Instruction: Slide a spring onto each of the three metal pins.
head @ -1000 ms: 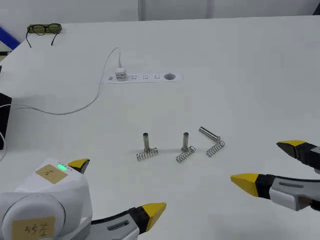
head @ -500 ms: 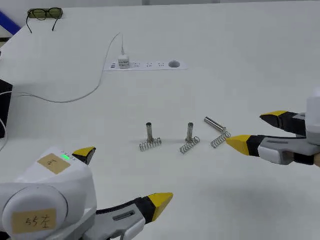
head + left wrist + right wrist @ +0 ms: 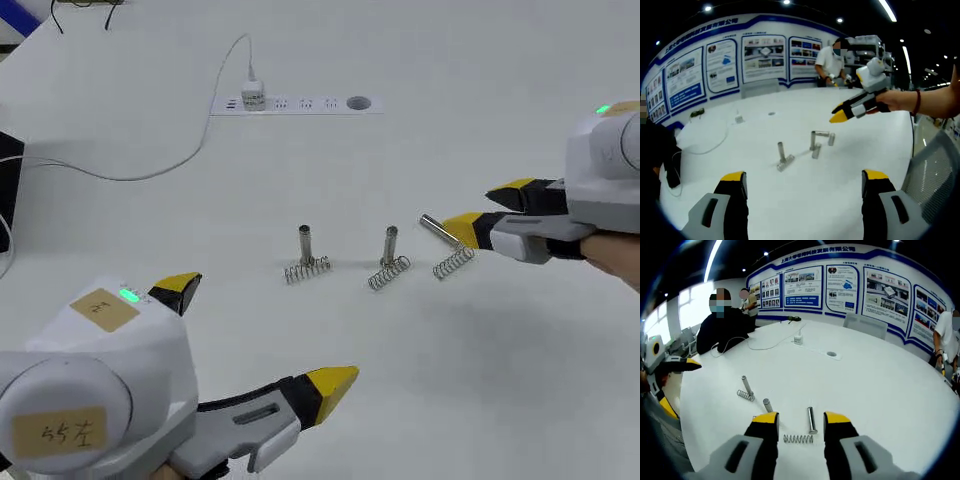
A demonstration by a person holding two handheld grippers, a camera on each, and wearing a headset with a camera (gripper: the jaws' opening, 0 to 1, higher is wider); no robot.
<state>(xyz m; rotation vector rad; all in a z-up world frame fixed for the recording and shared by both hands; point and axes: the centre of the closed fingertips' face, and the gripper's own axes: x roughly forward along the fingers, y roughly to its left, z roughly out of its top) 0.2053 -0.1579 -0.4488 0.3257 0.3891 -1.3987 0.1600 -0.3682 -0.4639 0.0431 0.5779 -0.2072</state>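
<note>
two empty tongs: left tongs wide apart, right tongs narrower, tips near the flat pin and spring

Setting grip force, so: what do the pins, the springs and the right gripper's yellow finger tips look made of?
Pins: smooth grey cylinders with a dull sheen, apparently steel. Springs: thin silvery wire coils, probably steel too. Right gripper fingers: matte yellow tips on black and grey bodies, likely plastic or rubber; the look leaves that open.
</note>
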